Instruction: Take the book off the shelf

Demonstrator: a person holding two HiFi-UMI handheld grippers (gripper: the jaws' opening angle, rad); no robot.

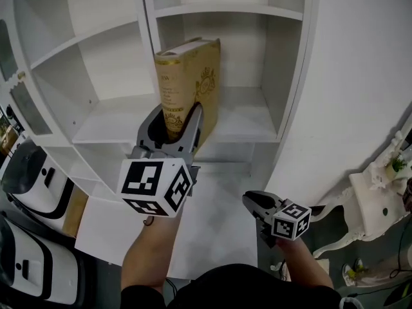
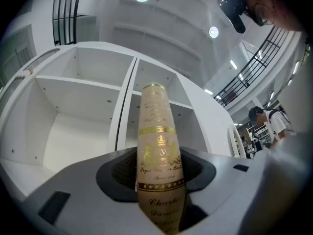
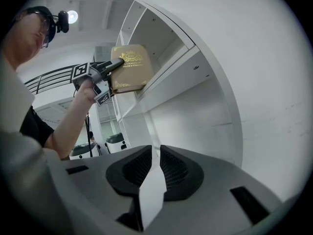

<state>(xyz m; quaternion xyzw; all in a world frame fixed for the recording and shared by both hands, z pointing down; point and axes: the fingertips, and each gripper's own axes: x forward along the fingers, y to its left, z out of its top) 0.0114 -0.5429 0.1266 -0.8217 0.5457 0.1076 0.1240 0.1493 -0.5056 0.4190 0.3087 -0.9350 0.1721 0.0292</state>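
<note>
A tan book [image 1: 190, 76] with gold print stands upright at the front of the white shelf's [image 1: 122, 118] middle compartment. My left gripper [image 1: 175, 118] is shut on its spine, one jaw on each cover. The book's lower end is hidden behind that gripper. In the left gripper view the spine [image 2: 157, 146] runs up between the jaws of the left gripper [image 2: 159, 180]. The right gripper view shows the book [image 3: 129, 67] held at the shelf's [image 3: 166, 77] front edge. My right gripper [image 1: 252, 203] hangs low at the right, shut and empty, its jaws [image 3: 152, 168] nearly touching.
The shelf compartments around the book hold nothing. White machines [image 1: 26, 172] stand on the floor at the left. A broad white wall panel [image 1: 347, 76] flanks the shelf on the right, with a white ornate table [image 1: 380, 205] beyond. A person [image 2: 266, 119] stands far off.
</note>
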